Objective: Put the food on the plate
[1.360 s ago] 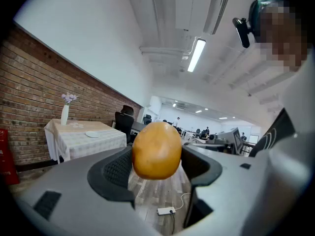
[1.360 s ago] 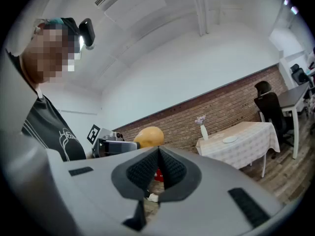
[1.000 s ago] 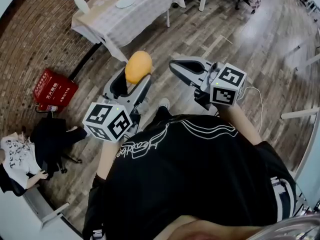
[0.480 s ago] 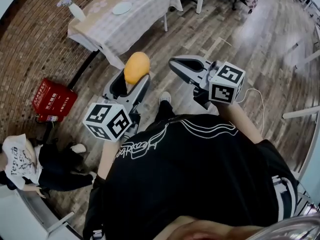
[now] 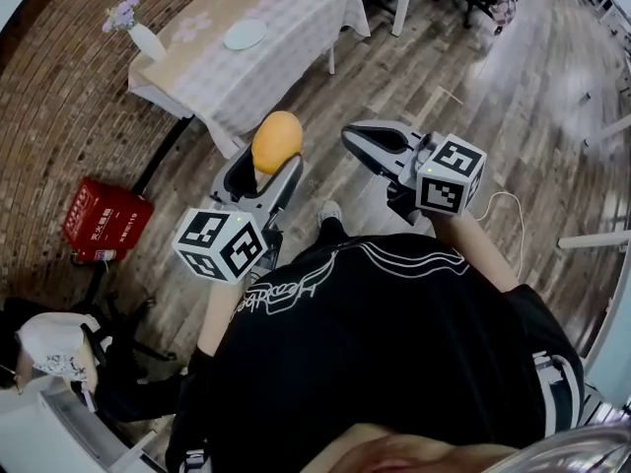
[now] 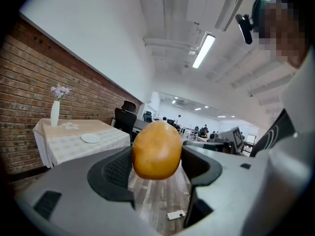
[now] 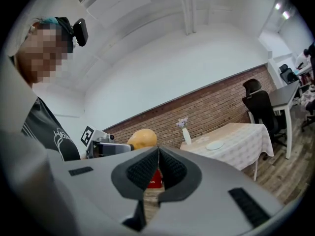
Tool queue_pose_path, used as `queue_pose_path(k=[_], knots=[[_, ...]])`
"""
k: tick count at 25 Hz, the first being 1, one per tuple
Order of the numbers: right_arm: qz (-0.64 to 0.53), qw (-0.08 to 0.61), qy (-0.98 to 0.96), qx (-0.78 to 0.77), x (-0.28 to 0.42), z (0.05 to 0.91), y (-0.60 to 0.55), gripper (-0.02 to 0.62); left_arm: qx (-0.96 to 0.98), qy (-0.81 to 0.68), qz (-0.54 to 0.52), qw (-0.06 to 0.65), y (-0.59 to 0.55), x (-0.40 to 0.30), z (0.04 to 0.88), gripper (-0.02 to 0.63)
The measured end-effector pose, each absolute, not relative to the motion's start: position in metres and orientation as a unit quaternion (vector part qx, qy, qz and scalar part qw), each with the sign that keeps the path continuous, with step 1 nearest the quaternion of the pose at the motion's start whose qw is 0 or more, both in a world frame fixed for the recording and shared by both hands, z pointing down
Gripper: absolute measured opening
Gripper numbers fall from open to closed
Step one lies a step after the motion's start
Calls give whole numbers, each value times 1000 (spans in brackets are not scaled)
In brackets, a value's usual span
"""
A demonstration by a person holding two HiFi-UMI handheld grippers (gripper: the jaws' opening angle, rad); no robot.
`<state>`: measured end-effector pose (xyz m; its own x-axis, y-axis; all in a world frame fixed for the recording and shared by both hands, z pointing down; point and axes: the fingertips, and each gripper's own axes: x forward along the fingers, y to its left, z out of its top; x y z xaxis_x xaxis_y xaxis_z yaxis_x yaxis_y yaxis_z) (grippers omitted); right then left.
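The person's torso (image 5: 394, 343) hides the near floor (image 5: 473, 97). The left gripper (image 5: 264, 168) pinches the food (image 5: 277, 141). The right gripper (image 5: 353, 136) is pressed together, empty. The plate (image 5: 245, 34) lies well apart on a table (image 5: 296, 13) by a brick wall (image 5: 59, 97).

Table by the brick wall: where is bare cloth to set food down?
Bare cloth on the table lies between the white plate and the end opposite the vase. Crowded: the vase corner, with a pale flower-shaped patch between vase and plate.
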<state>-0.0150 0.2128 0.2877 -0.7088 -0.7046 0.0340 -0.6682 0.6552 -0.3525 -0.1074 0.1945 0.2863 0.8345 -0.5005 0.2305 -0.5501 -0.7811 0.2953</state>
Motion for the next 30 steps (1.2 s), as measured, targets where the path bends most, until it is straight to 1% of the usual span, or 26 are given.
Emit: queue_pose_path(k=[7,12,17,25,30], knots=[[-191,48,900,-388,2,291,93,-3,938,-273,77,201,73,-91,291,307],[-197,58,895,-396,22,292,12,-3,938,-270,84,202,-9,-74,293,307],[-198,43,894,-400,26,302,-56,-3,932,-278,96,210,-84,-73,303,307],[-214,47,893,-394,39,320,-103,-3,929,-291,101,205,-143,-59,312,307],[-230,42,895,-381,51,331,-141,-3,922,-302,106,219,-173,-49,325,307]])
